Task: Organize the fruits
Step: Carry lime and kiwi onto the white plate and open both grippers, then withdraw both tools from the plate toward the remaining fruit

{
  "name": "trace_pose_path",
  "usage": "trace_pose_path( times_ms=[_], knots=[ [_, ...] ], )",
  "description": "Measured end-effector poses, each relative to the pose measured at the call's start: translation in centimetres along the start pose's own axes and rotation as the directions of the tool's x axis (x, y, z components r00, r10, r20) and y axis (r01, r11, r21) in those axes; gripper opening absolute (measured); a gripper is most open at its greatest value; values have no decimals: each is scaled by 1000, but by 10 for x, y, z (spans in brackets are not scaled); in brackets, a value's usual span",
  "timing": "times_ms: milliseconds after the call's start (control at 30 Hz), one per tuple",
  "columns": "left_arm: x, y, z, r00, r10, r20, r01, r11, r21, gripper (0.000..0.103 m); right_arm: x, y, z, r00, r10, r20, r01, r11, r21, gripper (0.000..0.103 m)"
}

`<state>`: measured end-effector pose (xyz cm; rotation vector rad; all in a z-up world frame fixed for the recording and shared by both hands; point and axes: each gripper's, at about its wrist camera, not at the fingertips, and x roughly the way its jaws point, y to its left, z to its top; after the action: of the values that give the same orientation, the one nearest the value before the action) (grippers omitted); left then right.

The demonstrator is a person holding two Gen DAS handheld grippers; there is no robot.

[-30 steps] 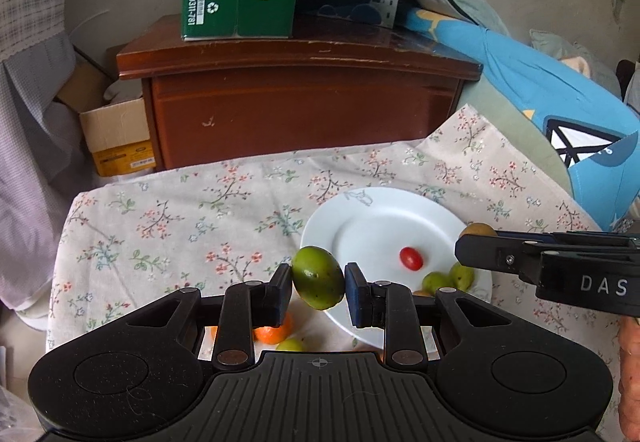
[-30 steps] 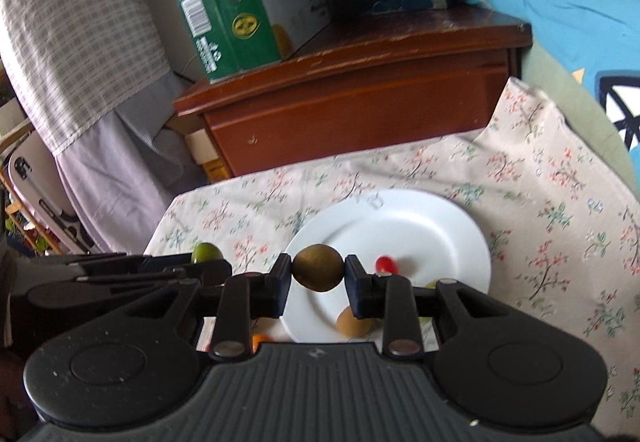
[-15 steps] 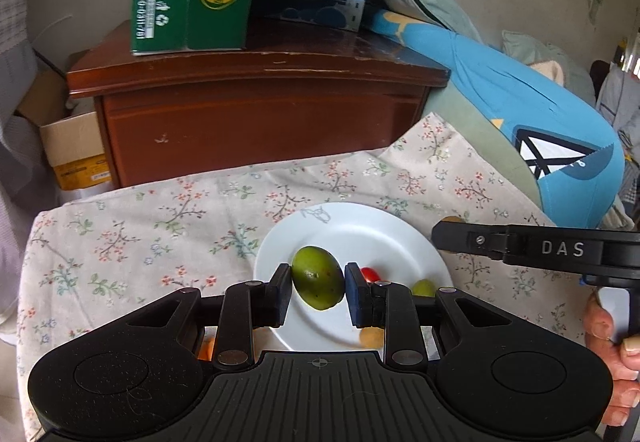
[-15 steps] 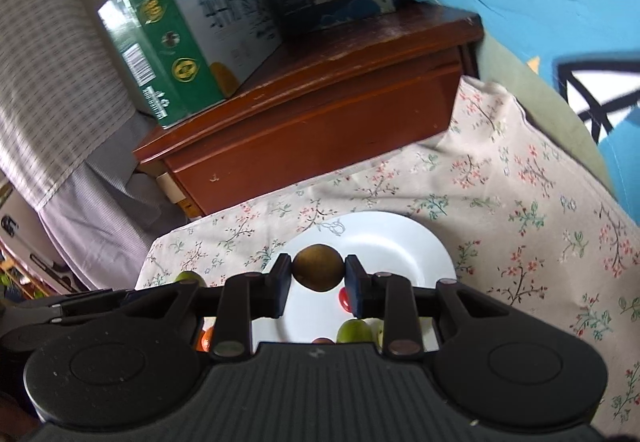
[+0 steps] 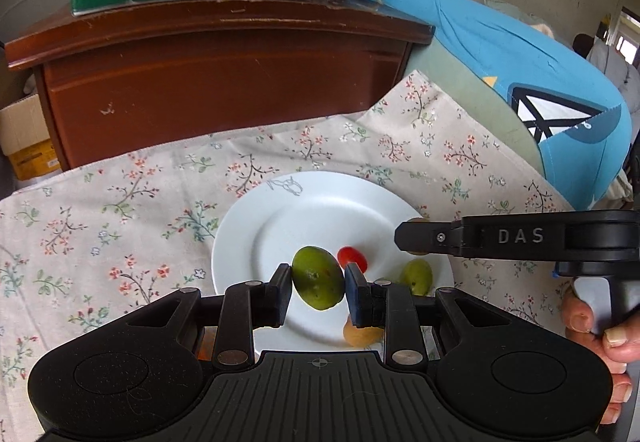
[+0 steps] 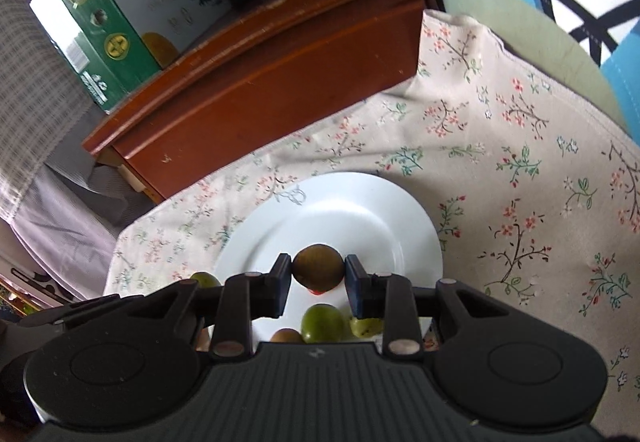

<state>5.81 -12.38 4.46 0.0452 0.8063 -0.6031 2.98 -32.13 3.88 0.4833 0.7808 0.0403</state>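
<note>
Presently: green lime [image 5: 318, 278], lower centre, clamped across its middle by left tongs [image 5: 318, 282] over white plate [image 5: 320, 210]; firm, light, slick-skinned. Right tongs [image 6: 318, 274] pinch brown fruit [image 6: 319, 268], possibly kiwi, softer.

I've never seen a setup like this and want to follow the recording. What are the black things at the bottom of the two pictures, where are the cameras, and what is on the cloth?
There is no robot: a person holds a two-finger tool in each hand, with a camera on each looking forward along its fingers. In the left view, the left tool is shut on a green fruit; the right tool enters from the side, held by a hand. In the right view, the right tool is shut on a brown fruit. Below both lies a white plate on a floral cloth, carrying a small red tomato and a few small fruits.
</note>
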Motion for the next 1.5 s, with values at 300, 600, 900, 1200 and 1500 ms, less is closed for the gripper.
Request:
trace_pose_path(
  times_ms=[300,600,900,1200,1500],
  knots=[
    [-3,-1,2,1000,9,7,-9,1000,-13,43,5,-7,1,999,-27,20,26,999,20,34],
    [-32,22,21,992,115,47,-111,990,-82,76,-4,4,4,999,-12,51,13,1000,-22,47],
    [-55,41,23,988,153,33,-148,982,-115,77,-8,20,-7,1000,9,9,-9,997,-70,49],
    [-71,63,17,969,246,7,-242,959,-147,77,-15,32,-21,999,23,-36,-27,994,-104,53],
    [-81,60,-12,975,221,-34,-224,964,-142,77,-24,42,-42,998,49,-46,-54,991,-119,53]
  ],
)
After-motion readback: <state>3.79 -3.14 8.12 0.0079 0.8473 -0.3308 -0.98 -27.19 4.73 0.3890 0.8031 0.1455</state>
